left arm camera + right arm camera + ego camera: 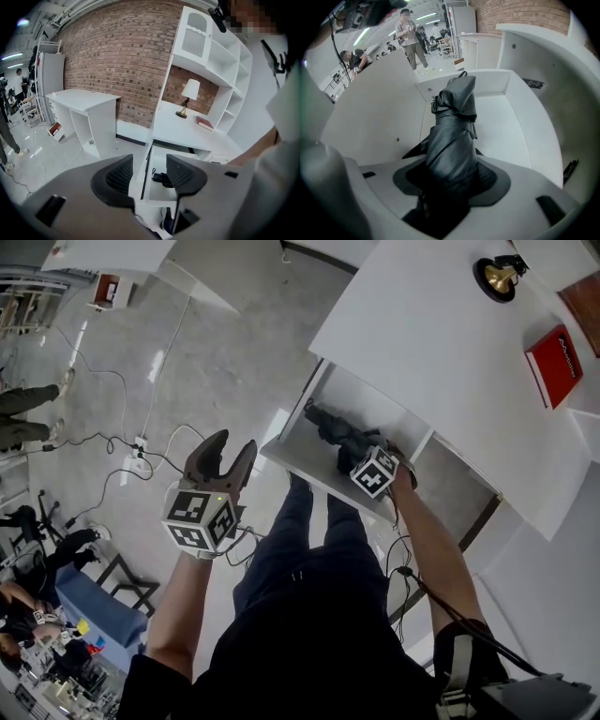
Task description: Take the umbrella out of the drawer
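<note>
A folded black umbrella point(336, 430) lies in the open white drawer point(305, 468) under the desk. My right gripper point(362, 456) reaches steeply down into the drawer. In the right gripper view the umbrella point(452, 136) fills the gap of the right gripper point(451, 176), and both pads press on its fabric. My left gripper point(230, 451) hangs open over the floor, left of the drawer, with nothing in it. From the left gripper view, the drawer point(154, 197) and the umbrella point(161, 178) show between the jaws of the left gripper point(150, 174), far off.
The white desk top point(441, 343) carries a red book point(553, 365) and a brass lamp base point(497, 277). Cables point(122, 442) trail over the grey floor at the left. A second white desk point(84, 101) stands by the brick wall. My legs stand close to the drawer front.
</note>
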Motion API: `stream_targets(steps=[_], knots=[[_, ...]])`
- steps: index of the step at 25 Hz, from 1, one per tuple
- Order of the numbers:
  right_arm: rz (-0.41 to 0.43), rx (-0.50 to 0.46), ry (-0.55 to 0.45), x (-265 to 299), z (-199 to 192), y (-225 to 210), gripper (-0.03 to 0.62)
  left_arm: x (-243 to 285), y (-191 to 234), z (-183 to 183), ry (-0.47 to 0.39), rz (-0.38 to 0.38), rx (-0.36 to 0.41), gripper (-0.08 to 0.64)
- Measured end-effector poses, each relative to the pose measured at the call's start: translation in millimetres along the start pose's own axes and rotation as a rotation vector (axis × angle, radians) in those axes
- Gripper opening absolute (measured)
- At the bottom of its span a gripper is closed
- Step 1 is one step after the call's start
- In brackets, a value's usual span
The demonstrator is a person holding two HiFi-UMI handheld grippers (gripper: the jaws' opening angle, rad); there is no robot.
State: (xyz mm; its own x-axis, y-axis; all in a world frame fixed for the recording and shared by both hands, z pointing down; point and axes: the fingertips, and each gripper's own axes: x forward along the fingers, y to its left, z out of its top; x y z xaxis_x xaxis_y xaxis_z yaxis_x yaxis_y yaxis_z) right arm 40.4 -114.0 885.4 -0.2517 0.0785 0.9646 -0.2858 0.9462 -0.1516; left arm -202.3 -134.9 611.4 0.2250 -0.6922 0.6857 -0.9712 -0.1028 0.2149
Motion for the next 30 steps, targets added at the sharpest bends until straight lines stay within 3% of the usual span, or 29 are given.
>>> stream_targets(steps=[6,14,21,30], knots=[[-0.017,0.075,-0.076,-38.3,11.7,0.6,0.236,-2.3,-10.2,25.3,-0.041,-0.039,0.025,0.218],[-0.068,0.256,-0.205,-111.2,31.8,1.9,0.236,-17.9,-21.0,54.1,-0.098,-0.104,0.046,0.215],[-0.153,0.394,-0.302,-180.6,46.3,-4.8,0.236,-36.9,-19.8,88.2,-0.174,-0.155,0.013,0.205],[-0.298,0.576,-0.425,-265.4,43.3,-40.8,0.236,-51.5,-30.1,132.7,-0.270,-0.250,0.064,0.204]])
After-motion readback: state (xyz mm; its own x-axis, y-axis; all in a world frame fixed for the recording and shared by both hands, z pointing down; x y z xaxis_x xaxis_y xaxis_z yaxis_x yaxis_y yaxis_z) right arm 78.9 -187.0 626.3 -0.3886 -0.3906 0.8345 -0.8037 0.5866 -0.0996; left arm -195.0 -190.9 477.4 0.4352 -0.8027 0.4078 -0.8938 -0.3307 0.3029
